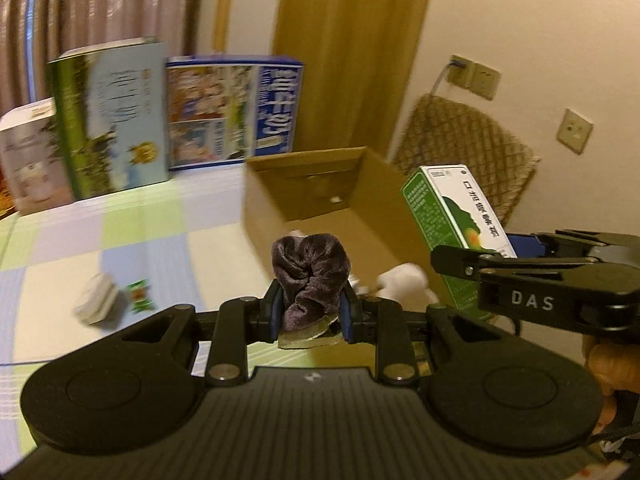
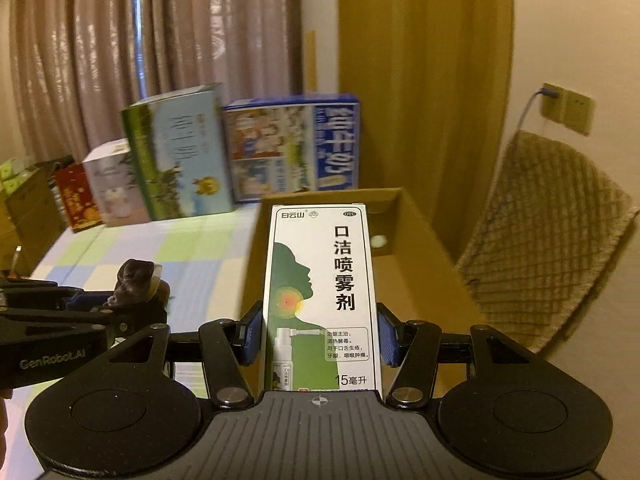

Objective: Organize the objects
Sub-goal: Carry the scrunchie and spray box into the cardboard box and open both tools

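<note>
Purple velvet scrunchie [image 1: 310, 270] sat pinched in the left fingers [image 1: 276, 312]; right fingers [image 2: 251, 334] clamped a green-white spray carton [image 2: 320, 300], both likely bound for the open cardboard box [image 1: 320, 188] ahead.

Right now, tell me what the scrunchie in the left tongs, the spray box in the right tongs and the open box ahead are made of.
Scrunchie: dark purple velvet-like fabric, going by its soft sheen and gathered folds.
Spray box: thin printed paperboard, smooth, with crisp edges.
Open box: plain brown cardboard, matte, unprinted; likely corrugated, though blur hides the edge.
</note>
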Available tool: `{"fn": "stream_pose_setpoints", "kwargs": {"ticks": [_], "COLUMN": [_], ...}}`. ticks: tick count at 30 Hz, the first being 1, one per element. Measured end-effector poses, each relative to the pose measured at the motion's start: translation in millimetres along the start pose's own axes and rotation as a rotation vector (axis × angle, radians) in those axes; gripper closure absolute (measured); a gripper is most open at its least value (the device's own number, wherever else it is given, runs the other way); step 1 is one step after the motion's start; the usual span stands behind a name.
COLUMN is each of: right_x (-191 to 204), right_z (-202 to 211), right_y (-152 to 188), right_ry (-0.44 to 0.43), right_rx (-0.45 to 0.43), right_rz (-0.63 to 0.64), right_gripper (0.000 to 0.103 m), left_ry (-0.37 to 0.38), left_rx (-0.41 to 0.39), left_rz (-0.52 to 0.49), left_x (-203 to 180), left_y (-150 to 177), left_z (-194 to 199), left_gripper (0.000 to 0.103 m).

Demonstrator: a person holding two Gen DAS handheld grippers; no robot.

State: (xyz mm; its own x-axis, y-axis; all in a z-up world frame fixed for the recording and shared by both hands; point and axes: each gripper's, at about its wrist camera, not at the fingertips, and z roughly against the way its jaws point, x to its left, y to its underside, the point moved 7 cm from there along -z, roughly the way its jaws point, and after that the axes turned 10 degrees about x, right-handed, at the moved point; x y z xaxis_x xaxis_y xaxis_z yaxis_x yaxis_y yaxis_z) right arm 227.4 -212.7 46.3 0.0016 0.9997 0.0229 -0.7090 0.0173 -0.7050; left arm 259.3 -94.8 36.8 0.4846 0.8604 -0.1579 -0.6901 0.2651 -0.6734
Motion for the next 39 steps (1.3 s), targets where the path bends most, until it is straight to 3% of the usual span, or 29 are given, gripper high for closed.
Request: {"fn": "stream_pose_setpoints", "kwargs": {"ticks": [9, 20, 23, 25, 39], "right_x": [-55, -84, -87, -88, -85], "right_z": [5, -9, -12, -14, -15], "right_y": [0, 6, 6, 6, 3], "right_ry": [0.062, 0.063, 0.062, 0.067, 0.038], "right_rx": [0.015, 0.056, 0.061, 0.065, 0.071], "right_rz": [-0.02, -0.04, -0.046, -0.045, -0.048], "right_gripper": [0.051, 0.051, 0.05, 0.051, 0.05], "left_ry": [0.06, 0.068, 0.064, 0.049, -0.005], "left_rx": [0.001, 0.037, 0.029, 0.024, 0.015], "left_rz": [-0.052, -0.064, -0.065, -0.064, 0.019], "left_x": [-48, -64, -66, -64, -20], "left_y": [-13, -16, -20, -22, -21], "left_z": [-22, -48, -54, -61, -45], "left_gripper": [0.08, 0.08, 0.072, 0.043, 0.043]}}
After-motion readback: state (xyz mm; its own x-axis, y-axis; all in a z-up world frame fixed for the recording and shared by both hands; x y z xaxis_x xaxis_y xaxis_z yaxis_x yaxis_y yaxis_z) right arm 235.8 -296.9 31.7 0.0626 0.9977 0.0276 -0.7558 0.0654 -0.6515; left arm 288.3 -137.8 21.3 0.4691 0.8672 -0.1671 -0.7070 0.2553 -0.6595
